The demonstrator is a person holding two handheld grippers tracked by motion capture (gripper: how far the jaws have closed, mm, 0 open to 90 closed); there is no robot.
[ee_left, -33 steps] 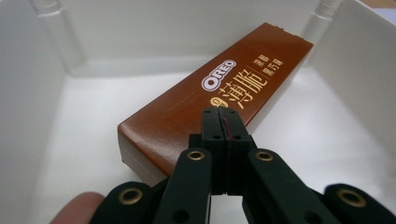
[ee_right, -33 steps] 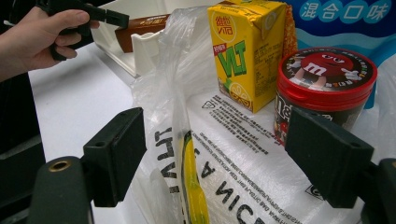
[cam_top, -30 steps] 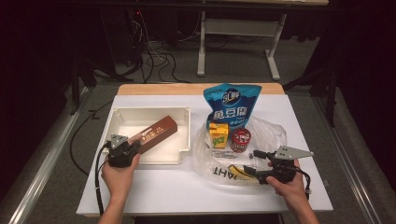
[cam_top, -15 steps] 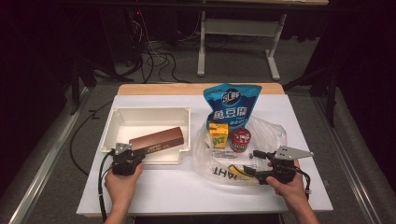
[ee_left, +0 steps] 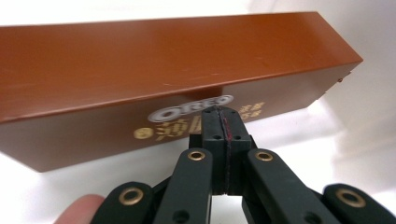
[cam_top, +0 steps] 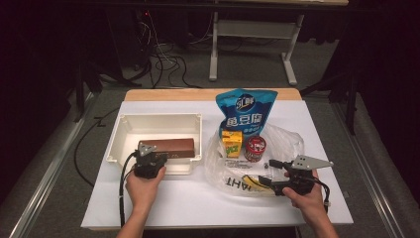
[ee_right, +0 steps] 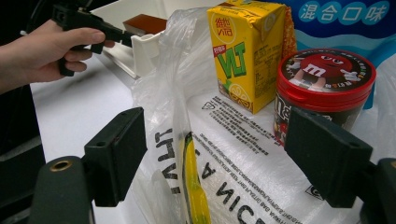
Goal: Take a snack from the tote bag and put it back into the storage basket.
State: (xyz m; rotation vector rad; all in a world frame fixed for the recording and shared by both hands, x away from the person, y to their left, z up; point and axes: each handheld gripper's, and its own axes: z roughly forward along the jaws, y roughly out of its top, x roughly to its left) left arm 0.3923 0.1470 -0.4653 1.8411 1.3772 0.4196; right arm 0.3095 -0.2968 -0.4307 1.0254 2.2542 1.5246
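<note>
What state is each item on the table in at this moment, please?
Brown Oreo box: lying flat inside the white bin.
Left gripper: shut, empty.
Right gripper: open, around plastic bag.
Yellow drink carton: upright.
Red M&M's tub: upright, lidded.
Blue pouch: sealed.

We see the white table (cam_top: 198,208) brightly lit from above in the high view while its surroundings stay dark. Glare whitens the left gripper view's upper edge; nearby jaws look soft.
</note>
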